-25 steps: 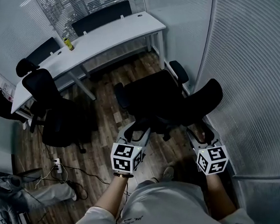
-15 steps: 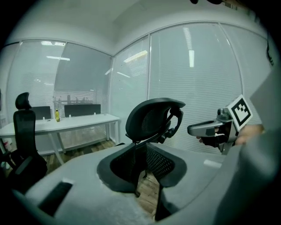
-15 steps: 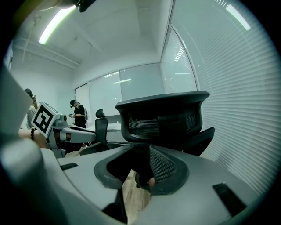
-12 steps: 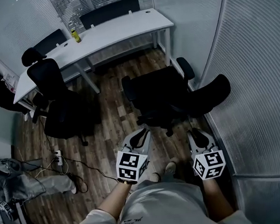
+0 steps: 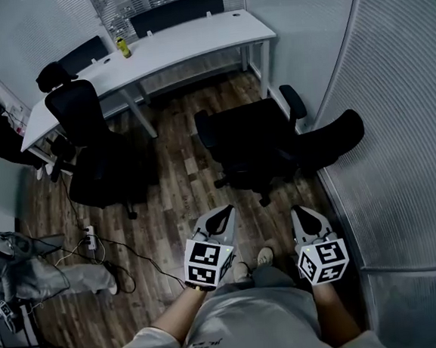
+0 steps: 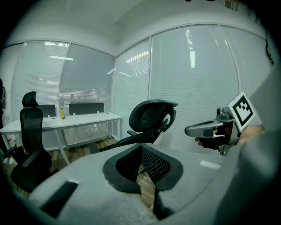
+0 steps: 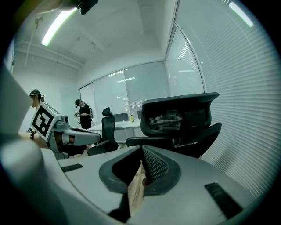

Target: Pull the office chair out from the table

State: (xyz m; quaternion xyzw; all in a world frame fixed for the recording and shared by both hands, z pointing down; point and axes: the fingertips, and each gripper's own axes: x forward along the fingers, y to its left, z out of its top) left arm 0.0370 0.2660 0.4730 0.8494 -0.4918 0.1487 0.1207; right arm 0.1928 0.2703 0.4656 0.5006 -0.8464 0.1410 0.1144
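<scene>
Both the left claw and the right claw were noted just closed together on nothing, short of the office chair, which was found well clear of the desk by the glass wall, the pull being judged finished.

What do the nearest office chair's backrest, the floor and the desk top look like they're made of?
Office chair backrest: black mesh in a dark, plastic-looking frame; light shows through the weave.
Floor: wood-look planks, brown and grained, with visible seams; possibly laminate.
Desk top: smooth matte white board, likely laminate.
</scene>
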